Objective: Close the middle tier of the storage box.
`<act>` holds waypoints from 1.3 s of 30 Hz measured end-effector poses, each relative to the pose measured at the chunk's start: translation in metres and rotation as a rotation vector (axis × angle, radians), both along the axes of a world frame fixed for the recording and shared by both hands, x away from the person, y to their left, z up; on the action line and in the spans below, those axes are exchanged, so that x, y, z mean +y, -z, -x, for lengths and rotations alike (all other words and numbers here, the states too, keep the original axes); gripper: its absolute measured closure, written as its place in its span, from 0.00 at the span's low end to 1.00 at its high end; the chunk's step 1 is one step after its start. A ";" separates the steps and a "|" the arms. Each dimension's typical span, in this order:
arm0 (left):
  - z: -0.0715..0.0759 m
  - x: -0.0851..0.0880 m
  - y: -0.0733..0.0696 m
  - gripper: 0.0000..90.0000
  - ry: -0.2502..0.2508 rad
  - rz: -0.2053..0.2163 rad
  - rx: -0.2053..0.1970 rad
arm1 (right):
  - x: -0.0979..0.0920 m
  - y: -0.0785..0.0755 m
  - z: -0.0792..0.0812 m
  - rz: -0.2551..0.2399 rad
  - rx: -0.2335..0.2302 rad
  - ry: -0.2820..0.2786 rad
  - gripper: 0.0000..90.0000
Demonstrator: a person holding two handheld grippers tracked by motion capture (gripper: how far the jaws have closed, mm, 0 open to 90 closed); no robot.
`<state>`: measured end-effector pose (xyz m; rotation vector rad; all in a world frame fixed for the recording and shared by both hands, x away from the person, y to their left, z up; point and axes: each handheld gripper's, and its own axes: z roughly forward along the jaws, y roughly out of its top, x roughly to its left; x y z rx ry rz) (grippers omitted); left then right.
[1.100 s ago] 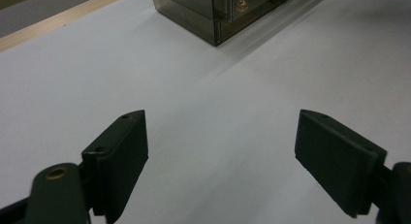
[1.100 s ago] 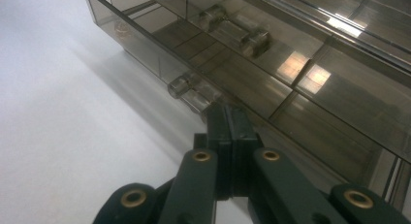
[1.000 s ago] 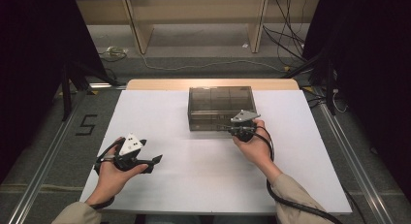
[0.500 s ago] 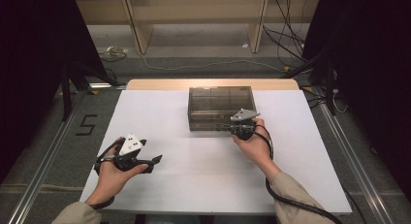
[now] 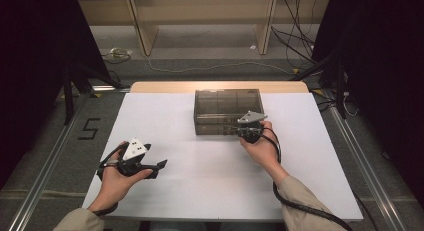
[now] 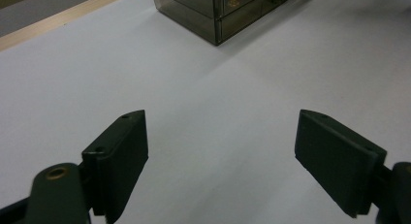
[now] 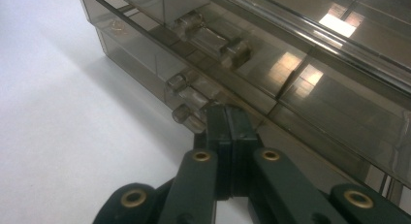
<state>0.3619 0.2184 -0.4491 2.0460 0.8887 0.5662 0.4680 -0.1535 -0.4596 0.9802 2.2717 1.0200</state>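
At twelve o'clock on the surface (image 5: 200,181), the closed right hand-held gripper (image 7: 227,118) is hiding part of the drawer box's (image 5: 227,103) clear handle (image 7: 190,100), while the left hand-held gripper (image 6: 220,156) is gaping empty.

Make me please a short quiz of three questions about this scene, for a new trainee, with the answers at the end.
1. True or false: the left gripper has its jaws spread open over the bare white table.
2. What does the right gripper touch with its tips? A) a cable B) the lower drawer handle of the smoky clear drawer box C) the wooden table edge
3. Fill in: the right gripper's jaws are pressed ____.

Key:
1. True; nothing lies between them.
2. B; the tips sit at the handle, but a real grip cannot be told.
3. together.
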 end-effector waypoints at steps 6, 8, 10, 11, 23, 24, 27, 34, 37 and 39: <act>0.000 0.000 0.000 0.22 0.001 0.000 0.000 | 0.000 0.000 -0.003 0.004 -0.001 0.007 1.00; 0.000 0.000 0.000 0.22 0.000 0.000 0.001 | 0.000 0.001 -0.004 0.007 -0.001 0.011 1.00; 0.000 0.000 0.000 0.22 0.000 0.000 0.001 | 0.000 0.001 -0.005 0.009 -0.003 0.014 1.00; 0.000 0.000 0.000 0.22 0.000 0.000 0.002 | 0.000 0.001 -0.005 0.008 -0.003 0.017 1.00; 0.000 0.001 0.000 0.22 0.000 0.001 0.000 | 0.001 0.002 -0.006 0.008 -0.002 0.018 1.00; 0.000 0.001 0.000 0.22 0.000 0.001 0.001 | 0.000 0.002 -0.006 0.008 -0.001 0.017 1.00; 0.000 0.001 0.000 0.22 -0.001 0.002 0.002 | 0.000 0.001 -0.006 0.008 -0.004 0.018 1.00; 0.001 0.001 0.000 0.22 -0.003 0.003 0.002 | -0.002 -0.003 0.001 0.001 -0.007 0.004 0.88; 0.001 0.001 0.000 0.22 -0.006 0.005 0.001 | -0.004 -0.005 0.005 -0.008 -0.012 0.000 0.84; 0.001 0.001 0.000 0.22 -0.004 0.002 0.003 | -0.006 -0.006 0.008 -0.014 -0.016 -0.004 0.80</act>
